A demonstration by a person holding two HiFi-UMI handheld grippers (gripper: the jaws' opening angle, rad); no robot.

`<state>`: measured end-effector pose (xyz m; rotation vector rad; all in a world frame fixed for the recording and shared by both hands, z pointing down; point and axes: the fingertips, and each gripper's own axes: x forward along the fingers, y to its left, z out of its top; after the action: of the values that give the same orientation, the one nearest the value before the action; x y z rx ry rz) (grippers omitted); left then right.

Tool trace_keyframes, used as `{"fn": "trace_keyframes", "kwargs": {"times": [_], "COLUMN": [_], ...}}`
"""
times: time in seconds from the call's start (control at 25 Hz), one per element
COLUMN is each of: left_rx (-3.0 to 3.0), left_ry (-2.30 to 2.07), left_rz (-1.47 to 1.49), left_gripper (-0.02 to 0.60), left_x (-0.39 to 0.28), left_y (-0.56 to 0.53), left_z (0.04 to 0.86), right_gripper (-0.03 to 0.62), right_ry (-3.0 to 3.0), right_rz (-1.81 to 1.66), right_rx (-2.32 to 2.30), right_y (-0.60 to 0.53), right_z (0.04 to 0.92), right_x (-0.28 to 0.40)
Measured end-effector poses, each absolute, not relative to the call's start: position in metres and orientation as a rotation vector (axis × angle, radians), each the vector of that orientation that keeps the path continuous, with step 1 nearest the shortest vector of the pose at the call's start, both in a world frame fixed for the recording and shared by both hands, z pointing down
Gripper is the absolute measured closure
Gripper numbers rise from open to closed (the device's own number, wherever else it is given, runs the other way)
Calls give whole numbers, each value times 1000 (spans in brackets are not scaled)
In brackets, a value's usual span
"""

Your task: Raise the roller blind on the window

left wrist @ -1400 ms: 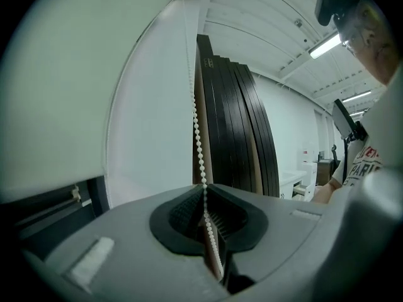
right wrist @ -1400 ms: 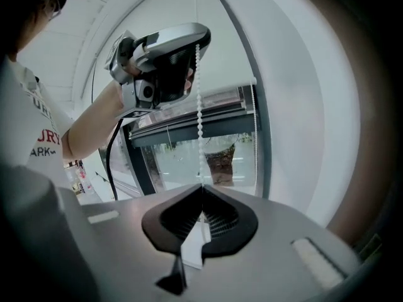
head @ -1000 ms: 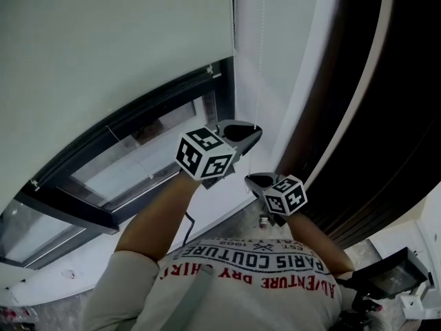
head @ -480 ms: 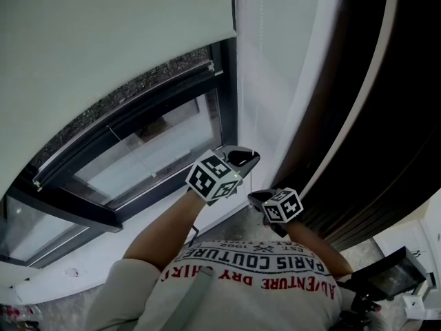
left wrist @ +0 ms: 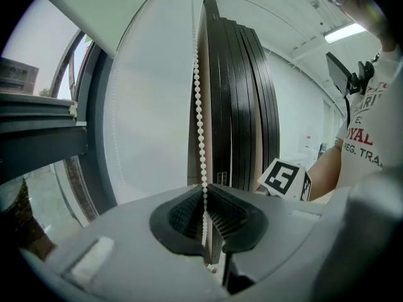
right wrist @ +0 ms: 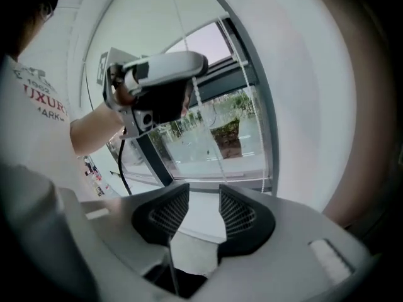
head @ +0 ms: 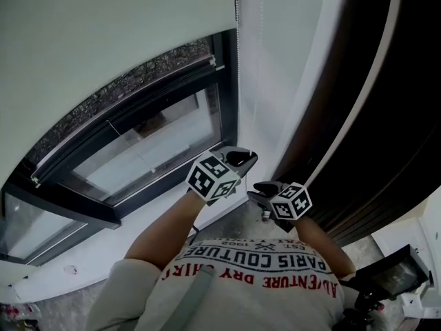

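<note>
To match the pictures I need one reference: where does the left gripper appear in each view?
Head view: left gripper just below centre.
Left gripper view: bottom centre, shut on the bead chain.
Right gripper view: upper left, seen from the side.
Shared landmark: the dark window frame.

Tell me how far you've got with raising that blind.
Done: the pale fabric roller blind clears the lower panes of the dark-framed window. In hand: the left tongs are clamped on the white bead chain; the right tongs have just been opening, nothing between them. Left: more pulls; the blind hangs over the upper window.
</note>
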<state>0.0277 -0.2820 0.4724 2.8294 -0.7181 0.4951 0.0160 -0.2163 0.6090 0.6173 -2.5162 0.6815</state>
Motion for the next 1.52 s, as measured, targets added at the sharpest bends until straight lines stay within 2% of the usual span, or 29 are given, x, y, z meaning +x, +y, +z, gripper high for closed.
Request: {"fn": "trace_keyframes", "kwargs": {"times": [0.12, 0.4, 0.56, 0.68, 0.76, 0.88, 0.96, 1.32, 1.44, 1.52], "left_rx": [2835, 2826, 2848, 2861, 2865, 2860, 2858, 2859, 2865, 2860], "left_ry": [-693, -671, -645, -622, -608, -599, -600, -607, -607, -612], "left_rz": [491, 455, 451, 452, 456, 450, 447, 450, 457, 448], "left_gripper": [565, 565, 565, 565, 565, 565, 565, 565, 565, 564], "left_x": [27, 30, 38, 43, 46, 48, 47, 47, 48, 48], "left_y": [-282, -274, -263, -257, -253, -251, -252, -256, -258, -260], "left_z": [476, 476, 472, 469, 468, 468, 469, 469, 469, 470], "right_gripper": [421, 421, 425, 441, 469, 554, 580, 584, 564, 529], "right_ry": [-2574, -2844, -2953, -2986, -2984, -2963, -2958, -2966, -2953, -2954], "right_rz": [629, 388, 161, 92, 113, 123, 121, 143, 101, 92], "right_rx": [609, 664, 658, 667, 694, 751, 755, 770, 773, 763], "right_y": [-226, -262, -272, -277, -283, -289, -289, -288, -290, -290], "right_z": [578, 432, 330, 285, 272, 265, 263, 262, 262, 263], "right_x": [21, 36, 17, 4, -2, -5, -6, -2, -1, -1]}}
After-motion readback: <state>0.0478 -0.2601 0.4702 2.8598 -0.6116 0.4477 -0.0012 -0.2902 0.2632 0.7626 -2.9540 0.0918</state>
